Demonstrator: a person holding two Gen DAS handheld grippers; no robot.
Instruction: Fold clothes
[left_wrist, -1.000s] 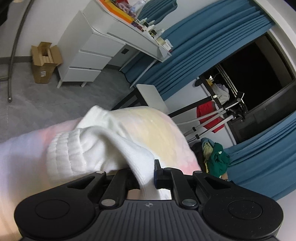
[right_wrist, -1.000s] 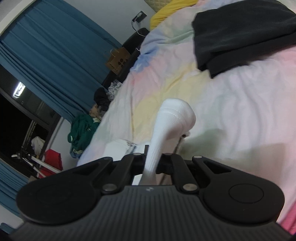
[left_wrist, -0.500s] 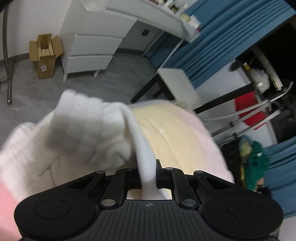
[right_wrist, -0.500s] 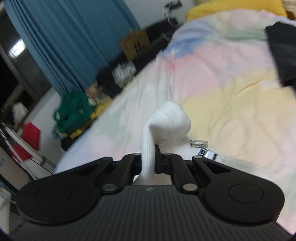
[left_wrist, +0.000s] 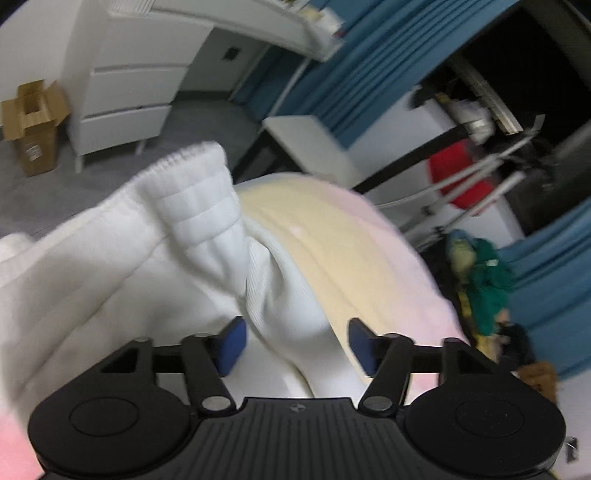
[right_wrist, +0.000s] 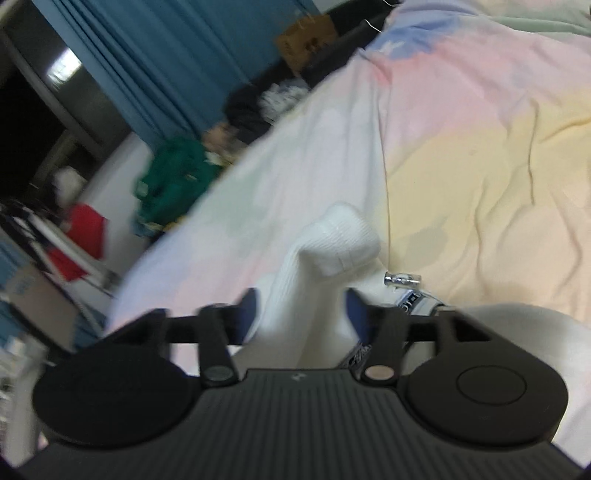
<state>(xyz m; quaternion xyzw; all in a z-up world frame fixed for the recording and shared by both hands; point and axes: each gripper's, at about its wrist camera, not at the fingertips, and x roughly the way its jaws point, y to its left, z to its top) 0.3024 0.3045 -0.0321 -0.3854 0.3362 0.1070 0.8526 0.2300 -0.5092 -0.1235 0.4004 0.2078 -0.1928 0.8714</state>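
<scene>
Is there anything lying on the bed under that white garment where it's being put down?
Nothing visible lies under the white garment on the pastel bed cover. A small metal piece sits beside it in the right view. Both grippers' jaws are opening, cloth between them.

The left tool (left_wrist: 293, 343) is opening, its blue pads apart around white ribbed clothing (left_wrist: 207, 236) on the pastel bed (left_wrist: 332, 236).
</scene>
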